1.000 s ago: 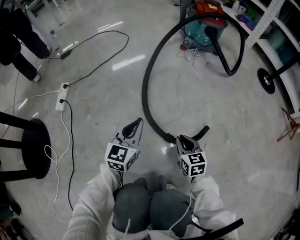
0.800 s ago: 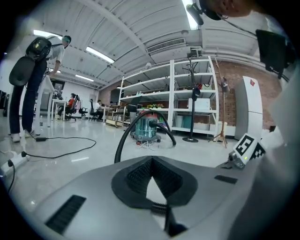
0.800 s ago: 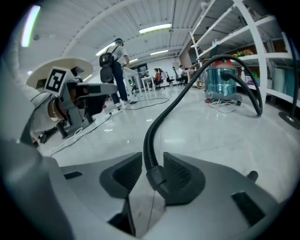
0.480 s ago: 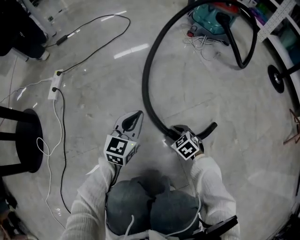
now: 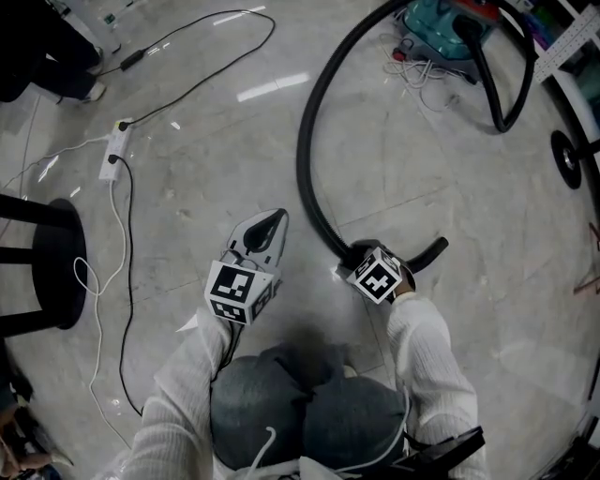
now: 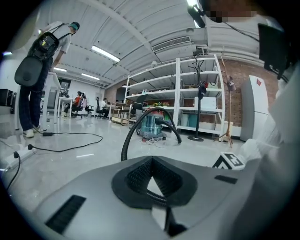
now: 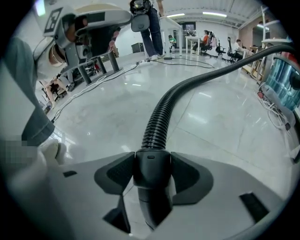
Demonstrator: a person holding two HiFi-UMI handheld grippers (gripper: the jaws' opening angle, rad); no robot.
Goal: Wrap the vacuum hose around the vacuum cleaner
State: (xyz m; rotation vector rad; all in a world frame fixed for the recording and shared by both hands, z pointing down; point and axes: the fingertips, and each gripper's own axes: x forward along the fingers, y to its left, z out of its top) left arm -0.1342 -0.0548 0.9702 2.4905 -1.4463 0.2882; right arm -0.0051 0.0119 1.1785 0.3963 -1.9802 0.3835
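Observation:
The black ribbed vacuum hose (image 5: 302, 150) arcs across the floor from the teal vacuum cleaner (image 5: 441, 14) at the top right to its curved end piece (image 5: 427, 255) near me. My right gripper (image 5: 361, 251) sits over that end. In the right gripper view the smooth cuff (image 7: 151, 168) lies between its pads and its jaws are opening. My left gripper (image 5: 272, 220) hovers to the left of the hose, shut and empty. In the left gripper view the hose (image 6: 126, 145) and the vacuum cleaner (image 6: 152, 124) stand ahead.
A white power strip (image 5: 117, 141) with black and white cables trails over the floor at left. A black stool (image 5: 47, 262) stands at the left edge. A wheeled stand base (image 5: 567, 155) is at right. Shelving (image 6: 187, 93) lines the wall behind the vacuum cleaner. A person (image 6: 37, 70) stands at left.
My right gripper has turned over the hose end and its jaws have spread around the cuff. The left gripper has stayed shut, about where it was.

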